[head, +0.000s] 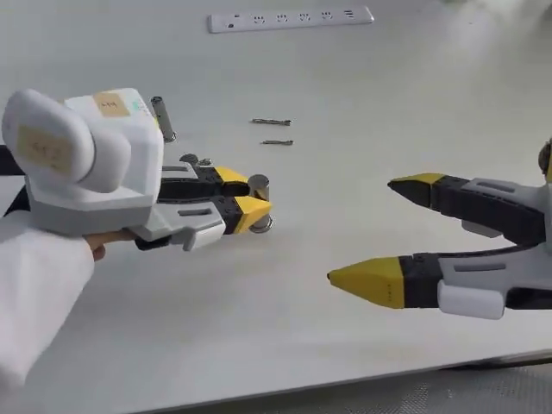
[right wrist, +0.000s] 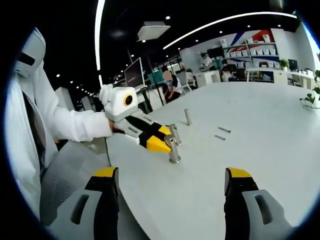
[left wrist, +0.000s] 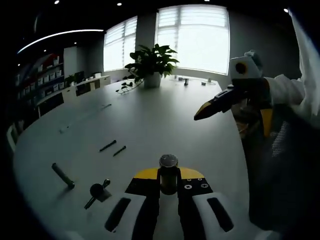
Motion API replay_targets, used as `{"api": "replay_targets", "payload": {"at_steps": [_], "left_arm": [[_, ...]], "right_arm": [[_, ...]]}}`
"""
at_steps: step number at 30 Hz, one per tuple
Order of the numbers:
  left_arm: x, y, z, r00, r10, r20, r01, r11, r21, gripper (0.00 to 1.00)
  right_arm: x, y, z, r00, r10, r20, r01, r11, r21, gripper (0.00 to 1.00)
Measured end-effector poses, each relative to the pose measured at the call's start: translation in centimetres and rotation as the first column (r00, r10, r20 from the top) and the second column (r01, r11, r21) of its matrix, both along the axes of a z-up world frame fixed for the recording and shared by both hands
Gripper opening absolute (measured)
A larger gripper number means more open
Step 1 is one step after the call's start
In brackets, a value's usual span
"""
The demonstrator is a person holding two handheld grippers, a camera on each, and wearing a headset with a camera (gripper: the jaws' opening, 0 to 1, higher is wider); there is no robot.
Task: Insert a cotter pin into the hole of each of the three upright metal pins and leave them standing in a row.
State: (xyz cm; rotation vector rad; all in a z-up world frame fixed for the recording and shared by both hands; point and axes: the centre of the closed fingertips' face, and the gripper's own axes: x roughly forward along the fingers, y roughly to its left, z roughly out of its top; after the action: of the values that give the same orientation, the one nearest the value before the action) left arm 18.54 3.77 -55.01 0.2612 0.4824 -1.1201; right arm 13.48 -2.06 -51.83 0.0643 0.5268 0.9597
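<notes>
Now left claw (head: 259, 197) clamps metal pin (left wrist: 168, 162); right claw (head: 362, 230) released; head view shows 2 cotter pins (head: 272, 122)

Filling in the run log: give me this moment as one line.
left gripper: shut on metal pin, upright on table | right gripper: open, empty | cotter pins: two loose on table
</notes>
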Motion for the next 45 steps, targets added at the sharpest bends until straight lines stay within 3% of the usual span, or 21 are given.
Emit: {"api": "replay_targets", "payload": {"at_steps": [3,6,10,17,18,23,26,28,29,30,32,35,37,42,43,45], "left_arm": [[0.1,0.1,-0.6,0.999,0.026,-0.032,-0.026,1.0,0.003,0.1],[0.1,0.1,-0.8,0.999,0.032,-0.009,-0.032,0.999,0.003,0.1],[0.4,0.1,-1.2,0.999,0.043,-0.012,-0.043,0.999,0.008,0.1],[-0.2,-0.4,-1.8,1.0,0.003,-0.006,-0.003,1.0,0.025,0.1],[-0.1,-0.5,-1.6,1.0,-0.005,0.011,0.005,1.0,0.02,0.1],[0.0,-0.7,-1.6,1.0,-0.002,-0.002,0.002,1.0,0.001,0.11],[0.0,-0.7,-1.5,0.999,-0.019,0.026,0.019,1.0,0.002,0.11],[-0.1,-0.8,-1.4,0.999,-0.021,0.029,0.022,1.0,-0.006,0.11],[-0.1,-0.8,-1.3,1.0,-0.019,0.02,0.02,1.0,-0.021,0.11],[0.0,-1.0,-0.8,1.0,-0.015,0.012,0.016,0.998,-0.068,0.11],[0.0,-0.8,-0.5,0.999,0.005,-0.044,-0.01,0.995,-0.102,0.12],[-0.1,-0.4,0.2,0.998,-0.001,-0.062,-0.007,0.991,-0.135,0.12],[-0.5,-0.3,0.8,0.994,-0.003,-0.112,-0.017,0.984,-0.177,0.15],[-0.9,0.4,2.1,0.991,-0.014,-0.133,-0.018,0.971,-0.238,0.3],[-1.3,0.4,2.7,0.986,-0.022,-0.167,-0.026,0.959,-0.283,0.37],[-1.9,0.5,4.0,0.977,-0.047,-0.206,-0.034,0.928,-0.37,0.46]], "right_arm": [[-0.1,0.0,-0.1,1.0,0.004,-0.003,-0.004,1.0,-0.004,0.85],[-0.2,0.1,-0.1,1.0,0.008,-0.005,-0.008,1.0,-0.002,0.85],[-0.2,0.2,-0.1,1.0,0.013,-0.005,-0.013,1.0,-0.002,0.85],[-0.2,0.2,-0.2,1.0,0.014,-0.005,-0.014,1.0,-0.002,0.85],[-0.3,0.2,-0.2,1.0,0.014,-0.005,-0.014,1.0,-0.003,0.85],[-0.4,0.2,-0.3,1.0,0.019,-0.008,-0.019,1.0,-0.008,0.86],[-0.5,0.2,-0.5,1.0,0.023,-0.01,-0.023,1.0,-0.012,0.86],[-0.6,0.3,-0.5,1.0,0.026,-0.013,-0.026,1.0,-0.013,0.86],[-0.6,0.3,-0.6,1.0,0.028,-0.015,-0.028,1.0,-0.014,0.86],[-0.6,0.4,-0.6,0.999,0.029,-0.016,-0.029,0.999,-0.014,0.86],[-0.6,0.5,-0.7,0.999,0.033,-0.019,-0.034,0.999,-0.01,0.86],[-0.6,0.4,-0.8,0.999,0.034,-0.022,-0.035,0.999,-0.016,0.86],[-0.6,0.4,-0.8,0.999,0.035,-0.023,-0.035,0.999,-0.014,0.86],[-0.5,0.4,-0.7,0.999,0.035,-0.029,-0.035,0.999,-0.003,0.86],[-0.5,0.3,-0.7,0.999,0.036,-0.03,-0.036,0.999,-0.005,0.86],[-0.5,0.3,-0.7,0.999,0.036,-0.032,-0.037,0.999,-0.004,0.86]]}}
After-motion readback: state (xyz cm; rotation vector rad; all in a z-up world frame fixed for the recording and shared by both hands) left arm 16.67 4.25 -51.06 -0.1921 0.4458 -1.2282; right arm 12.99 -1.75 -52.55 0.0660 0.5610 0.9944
